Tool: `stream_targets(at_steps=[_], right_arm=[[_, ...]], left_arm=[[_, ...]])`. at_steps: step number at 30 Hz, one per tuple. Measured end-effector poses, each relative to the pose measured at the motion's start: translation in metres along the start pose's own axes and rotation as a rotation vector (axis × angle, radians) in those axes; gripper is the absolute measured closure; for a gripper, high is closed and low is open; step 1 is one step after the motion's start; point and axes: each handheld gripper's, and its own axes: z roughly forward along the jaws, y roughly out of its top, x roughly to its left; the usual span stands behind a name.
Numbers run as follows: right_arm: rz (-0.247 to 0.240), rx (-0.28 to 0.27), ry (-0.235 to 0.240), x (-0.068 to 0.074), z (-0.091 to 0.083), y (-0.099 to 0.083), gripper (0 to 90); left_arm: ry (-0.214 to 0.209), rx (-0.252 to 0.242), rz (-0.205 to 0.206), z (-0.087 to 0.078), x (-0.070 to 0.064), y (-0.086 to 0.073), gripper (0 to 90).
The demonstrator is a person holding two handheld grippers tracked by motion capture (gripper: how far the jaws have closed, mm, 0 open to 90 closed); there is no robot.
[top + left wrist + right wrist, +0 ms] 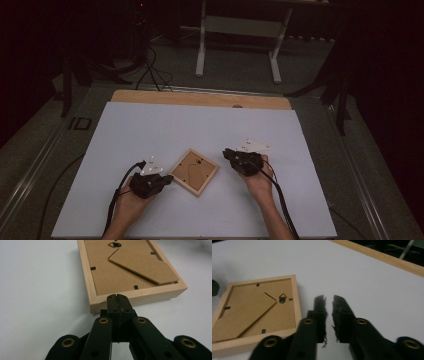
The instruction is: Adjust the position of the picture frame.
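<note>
Currently approaching picture frame (194, 172) lying face-down on surface (150, 130): left gripper (117, 300) fingers closed empty at its edge, right gripper (328, 302) fingers slightly apart, empty; next, likely grasp the rim.

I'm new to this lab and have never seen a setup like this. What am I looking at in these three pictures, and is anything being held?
A person sits at a white table and holds a hand-operated pinching tool in each hand; there is no robot arm. The high view looks down from above: left tool, right tool. The other two pictures come from small cameras riding on the tools, looking along their black jaws. Between the tools lies a wooden picture frame, back side up, with its cardboard stand showing. Nothing is held: the left tool is shut just at the frame's edge, and the right tool is slightly open beside it.
</note>
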Motion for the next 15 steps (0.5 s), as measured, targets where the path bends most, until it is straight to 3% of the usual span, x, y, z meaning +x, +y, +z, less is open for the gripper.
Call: stream_targets(at_steps=[3, 10, 15], right_arm=[[-0.014, 0.019, 0.006, 0.005, 0.009, 0.001, 89.3], [0.001, 0.092, 0.020, 0.009, 0.031, -0.004, 89.6], [0.003, 0.117, 0.032, 0.012, 0.037, -0.008, 89.6]], left_arm=[[0.003, 0.020, 0.011, 0.003, -0.001, -0.001, 89.8], [0.006, 0.036, 0.023, 0.006, 0.000, -0.001, 89.8], [0.013, 0.077, 0.045, 0.008, -0.004, -0.001, 89.8]])
